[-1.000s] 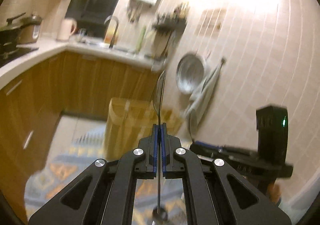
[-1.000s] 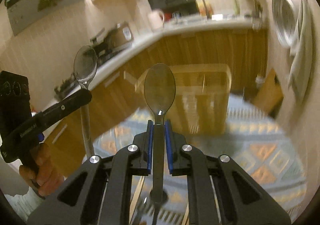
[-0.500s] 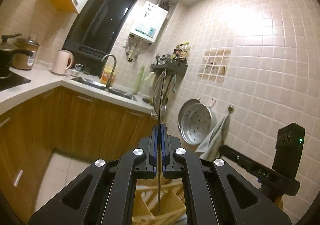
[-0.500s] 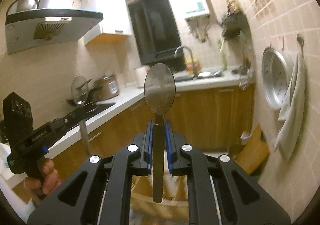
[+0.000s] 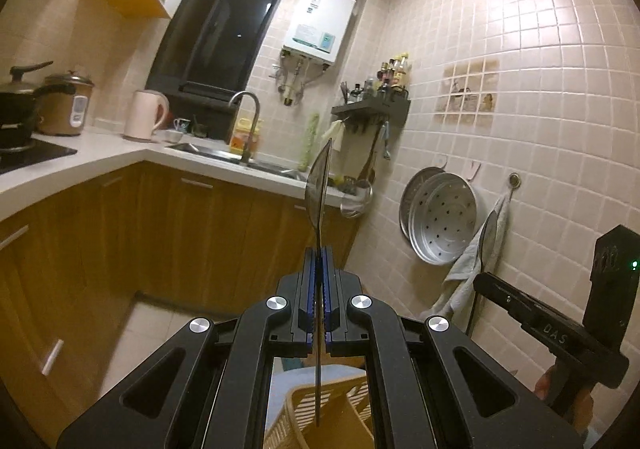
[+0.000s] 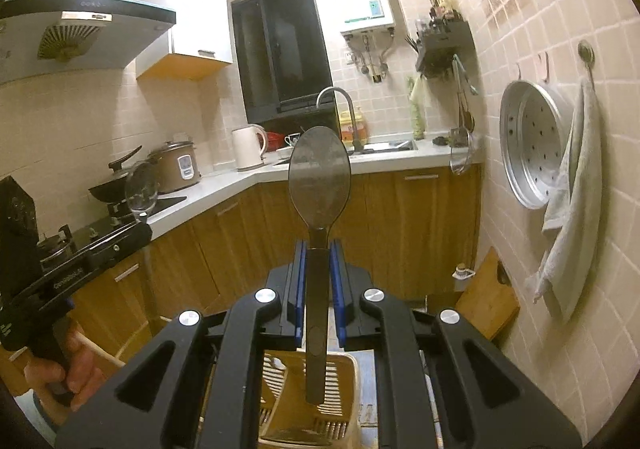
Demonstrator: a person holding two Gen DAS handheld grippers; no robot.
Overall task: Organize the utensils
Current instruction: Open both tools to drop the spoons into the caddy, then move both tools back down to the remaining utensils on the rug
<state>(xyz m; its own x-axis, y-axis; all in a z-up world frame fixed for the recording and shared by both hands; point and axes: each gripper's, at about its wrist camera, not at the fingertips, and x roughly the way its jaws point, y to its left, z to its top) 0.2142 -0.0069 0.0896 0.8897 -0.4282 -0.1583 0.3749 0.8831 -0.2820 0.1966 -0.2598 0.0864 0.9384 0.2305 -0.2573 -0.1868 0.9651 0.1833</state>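
Our left tool (image 5: 316, 285) is clamped on the thin handle of a metal spoon (image 5: 319, 185) seen edge-on, bowl up; our right tool (image 6: 318, 281) grips a dark-handled spoon (image 6: 319, 177) by its neck, bowl up and facing us. Both ride in the air above the slatted utensil basket (image 6: 344, 365), whose rim shows just under each handle end. We judge we are mid-carry, not yet placing. Next we need to bring each handle over a compartment, lower it in, then release.
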